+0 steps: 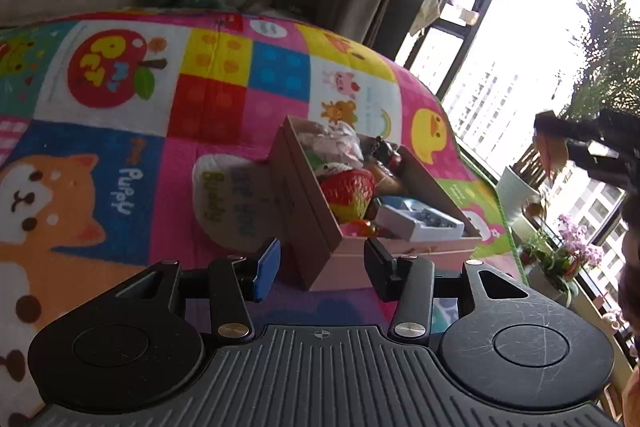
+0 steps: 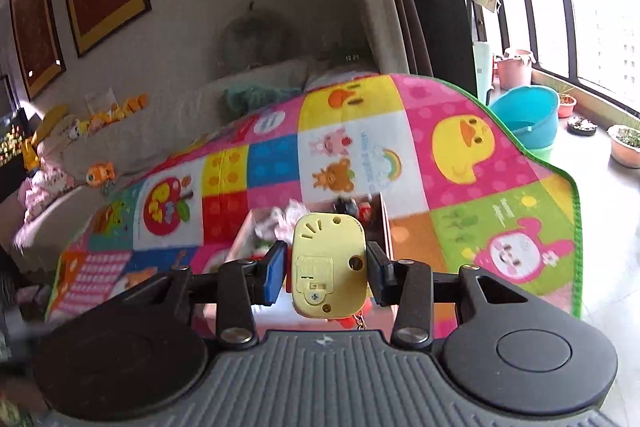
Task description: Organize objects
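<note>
Yellow toy stands upright, long axis vertical, clamped in right tongs; left tongs apart, empty.

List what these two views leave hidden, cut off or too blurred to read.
- Yellow toy, right wrist view: only its back shows; its front faces away.
- Box, right wrist view: the toy and the right tool cover most of it.
- Box contents, left wrist view: apart from the strawberry, the piled, blurred items are hard to identify.
- Box front, left wrist view: the left tool covers it.

Window glare blown out; fisheye edges bent; background blurred
</note>
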A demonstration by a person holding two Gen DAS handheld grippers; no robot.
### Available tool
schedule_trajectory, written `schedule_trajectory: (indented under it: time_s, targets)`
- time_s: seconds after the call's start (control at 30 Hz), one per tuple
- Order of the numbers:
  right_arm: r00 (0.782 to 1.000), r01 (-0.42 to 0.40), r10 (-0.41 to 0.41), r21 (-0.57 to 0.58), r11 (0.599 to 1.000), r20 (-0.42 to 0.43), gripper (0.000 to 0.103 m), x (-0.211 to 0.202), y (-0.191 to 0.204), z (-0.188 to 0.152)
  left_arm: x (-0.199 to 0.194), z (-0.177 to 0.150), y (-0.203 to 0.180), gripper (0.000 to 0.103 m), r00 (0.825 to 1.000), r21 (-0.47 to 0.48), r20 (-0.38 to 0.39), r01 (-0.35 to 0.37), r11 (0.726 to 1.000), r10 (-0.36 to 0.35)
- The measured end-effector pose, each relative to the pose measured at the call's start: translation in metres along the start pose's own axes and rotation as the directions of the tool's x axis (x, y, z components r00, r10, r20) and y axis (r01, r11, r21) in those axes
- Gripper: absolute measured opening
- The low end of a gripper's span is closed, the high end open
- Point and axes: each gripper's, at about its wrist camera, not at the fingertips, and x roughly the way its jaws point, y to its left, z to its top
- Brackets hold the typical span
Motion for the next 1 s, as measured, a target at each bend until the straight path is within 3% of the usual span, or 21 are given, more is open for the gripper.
schedule_trajectory:
  time_s: [0.03, 0.07, 0.13, 0.3, 0.4, 0.53, 0.77, 0.87, 1.0]
  targets:
    - [0.999, -0.006, 0.005, 0.023, 1.000, 0.042, 0.043, 0.009, 0.000, 0.010, -0.002, -0.003, 0.004, 0.051, 1.000, -0.007, -0.004, -0.002, 1.000, 0.002]
    - [0.999, 0.004, -0.006, 0.042, 0.999, 0.050, 0.052, 0.019, 0.001, 0.018, -0.006, -0.007, 0.007, 0.051, 1.000, -0.011, -0.007, -0.007, 1.000, 0.007]
    - [0.999, 0.028, -0.030, 0.069, 0.997, 0.027, 0.058, 0.033, 0.000, 0.021, -0.012, -0.013, 0.013, 0.051, 1.000, -0.014, -0.004, -0.013, 1.000, 0.013]
    - [0.991, 0.063, -0.071, -0.072, 0.995, -0.112, 0.058, 0.047, 0.012, -0.021, -0.020, -0.024, 0.027, 0.051, 1.000, -0.050, 0.030, -0.006, 0.999, 0.007]
    - [0.971, 0.045, -0.081, -0.158, 0.986, -0.227, 0.058, 0.059, 0.022, -0.049, -0.015, -0.034, 0.030, 0.050, 0.999, -0.069, 0.040, 0.020, 0.997, -0.017]
    - [0.940, 0.028, -0.087, -0.180, 0.983, -0.329, 0.049, 0.084, 0.032, -0.068, -0.005, -0.045, 0.030, 0.050, 0.999, -0.083, -0.003, 0.039, 0.996, -0.039]
    - [0.930, 0.035, -0.089, -0.155, 0.987, -0.357, 0.046, 0.126, 0.035, -0.081, -0.009, -0.045, 0.030, 0.050, 1.000, -0.086, -0.021, 0.010, 0.996, -0.012]
    - [0.931, 0.045, -0.097, -0.153, 0.987, -0.352, 0.046, 0.123, 0.032, -0.079, -0.011, -0.039, 0.028, 0.050, 1.000, -0.079, -0.021, -0.002, 0.997, 0.000]
    - [0.962, 0.085, -0.133, -0.201, 0.976, -0.238, 0.051, 0.085, 0.021, -0.065, -0.007, -0.021, 0.017, 0.050, 1.000, -0.054, -0.010, 0.007, 0.999, -0.008]
